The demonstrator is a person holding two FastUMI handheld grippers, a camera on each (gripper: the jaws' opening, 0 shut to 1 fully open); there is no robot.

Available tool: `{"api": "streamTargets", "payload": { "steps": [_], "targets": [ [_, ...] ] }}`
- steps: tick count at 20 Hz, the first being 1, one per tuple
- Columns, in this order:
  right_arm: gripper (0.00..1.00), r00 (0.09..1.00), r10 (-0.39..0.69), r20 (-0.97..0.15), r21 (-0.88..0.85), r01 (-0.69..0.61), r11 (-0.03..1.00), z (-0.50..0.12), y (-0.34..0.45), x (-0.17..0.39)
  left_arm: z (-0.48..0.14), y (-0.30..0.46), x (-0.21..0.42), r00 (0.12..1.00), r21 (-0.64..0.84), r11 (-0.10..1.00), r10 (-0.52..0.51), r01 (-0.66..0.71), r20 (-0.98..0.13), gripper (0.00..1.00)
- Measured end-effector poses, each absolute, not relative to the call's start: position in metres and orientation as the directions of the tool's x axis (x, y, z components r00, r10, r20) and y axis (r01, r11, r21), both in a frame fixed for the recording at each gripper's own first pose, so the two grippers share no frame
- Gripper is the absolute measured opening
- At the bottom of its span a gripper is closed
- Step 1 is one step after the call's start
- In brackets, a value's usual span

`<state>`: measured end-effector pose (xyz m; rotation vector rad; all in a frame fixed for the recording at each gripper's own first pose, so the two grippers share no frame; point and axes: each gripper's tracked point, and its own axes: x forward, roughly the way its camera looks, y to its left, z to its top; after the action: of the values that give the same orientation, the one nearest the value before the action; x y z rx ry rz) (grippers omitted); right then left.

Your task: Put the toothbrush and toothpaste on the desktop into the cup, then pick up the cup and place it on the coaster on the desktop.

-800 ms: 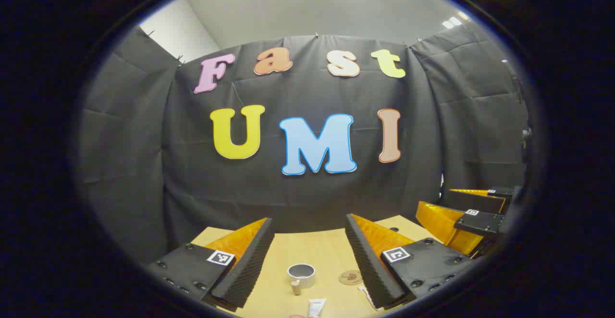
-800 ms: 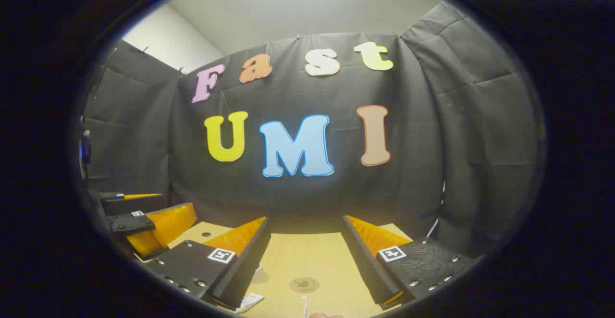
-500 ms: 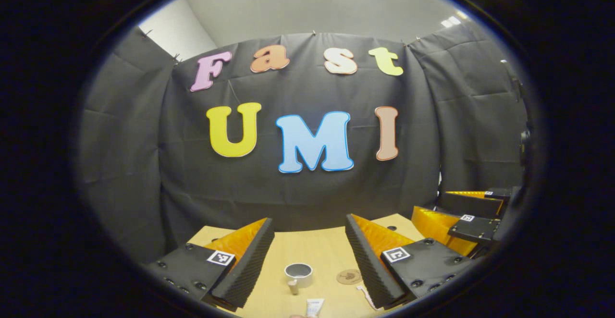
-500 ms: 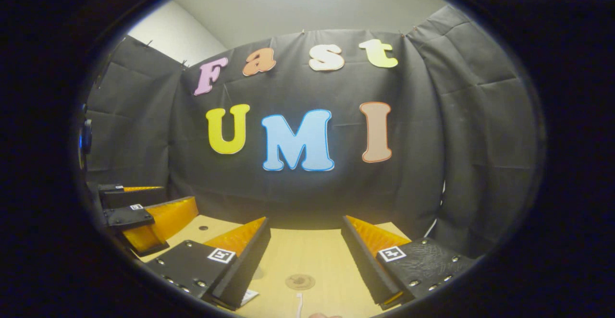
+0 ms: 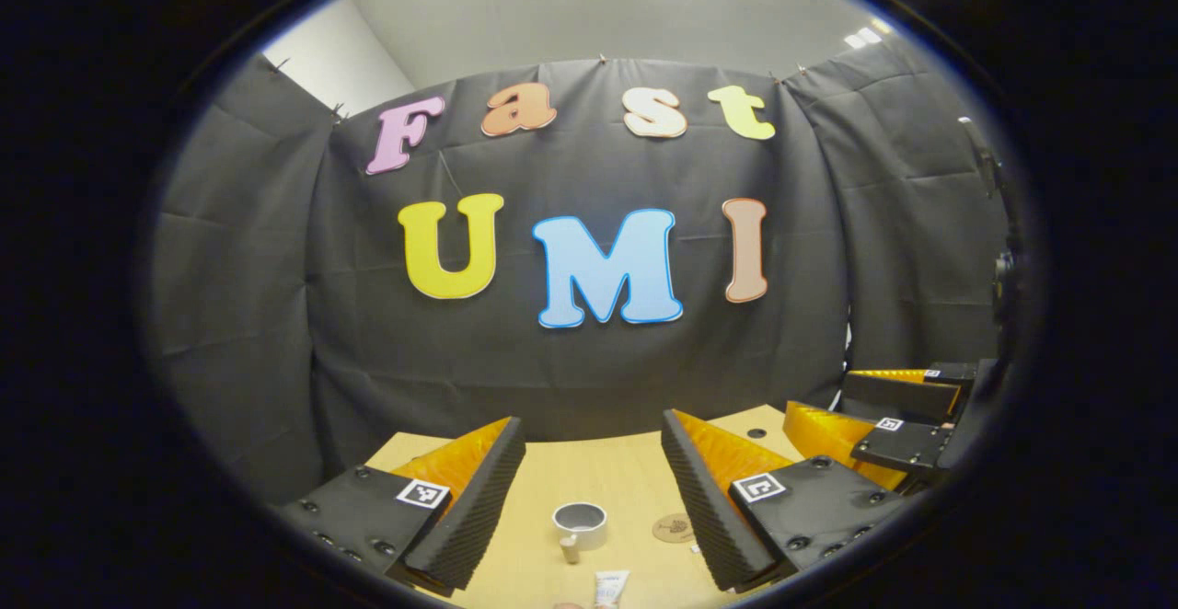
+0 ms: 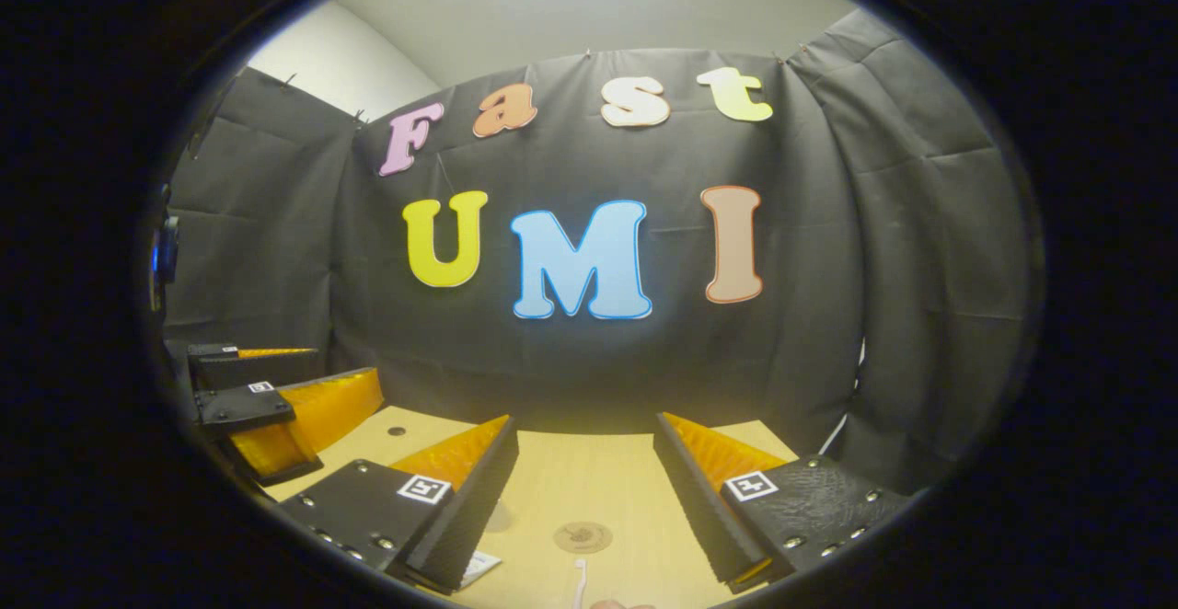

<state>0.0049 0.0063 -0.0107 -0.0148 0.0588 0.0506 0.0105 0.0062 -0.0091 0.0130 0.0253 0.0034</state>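
Left gripper (image 5: 594,448): jaws wide apart, nothing between them, held above the desk (image 5: 589,471). Between its fingers, in the left gripper view, the cup (image 5: 580,523) stands upright on the desk with its handle toward the camera. The coaster (image 5: 674,528) lies flat just to the cup's right, apart from it. The toothpaste (image 5: 609,586) lies nearer the camera, at the bottom edge.

Right gripper (image 6: 584,443): jaws also wide apart, holding nothing. In the right gripper view the coaster (image 6: 583,536) lies between its fingers; the toothbrush (image 6: 580,581) lies nearer the camera, partly cut off.
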Motion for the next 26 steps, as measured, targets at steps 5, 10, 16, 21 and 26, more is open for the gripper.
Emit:
{"api": "streamTargets", "payload": {
  "steps": [5,10,16,21,26],
  "targets": [
    [0.92,0.991,0.060,-0.117,-0.004,-0.061,0.998,-0.024,0.010,0.011,-0.038,0.009,0.014,0.995,0.014,1.000,-0.011,0.012,-0.097,0.96],
    [0.93,0.971,0.074,-0.229,-0.008,-0.078,0.997,-0.062,0.014,0.018,-0.086,0.003,0.016,0.978,-0.007,0.999,-0.051,0.051,-0.201,0.97],
    [0.93,0.909,0.101,-0.404,-0.077,-0.143,0.987,-0.133,0.023,0.017,-0.162,0.004,0.014,0.926,-0.021,0.996,-0.089,0.087,-0.366,0.98],
    [0.93,0.793,0.146,-0.592,-0.070,-0.231,0.970,-0.205,0.034,0.004,-0.241,0.003,0.006,0.838,-0.055,0.995,-0.104,0.088,-0.535,0.98],
    [0.93,0.646,0.129,-0.752,-0.020,-0.218,0.976,-0.267,0.031,-0.016,-0.312,-0.005,-0.012,0.713,-0.108,0.991,-0.133,0.081,-0.688,0.97]
  ]
}}
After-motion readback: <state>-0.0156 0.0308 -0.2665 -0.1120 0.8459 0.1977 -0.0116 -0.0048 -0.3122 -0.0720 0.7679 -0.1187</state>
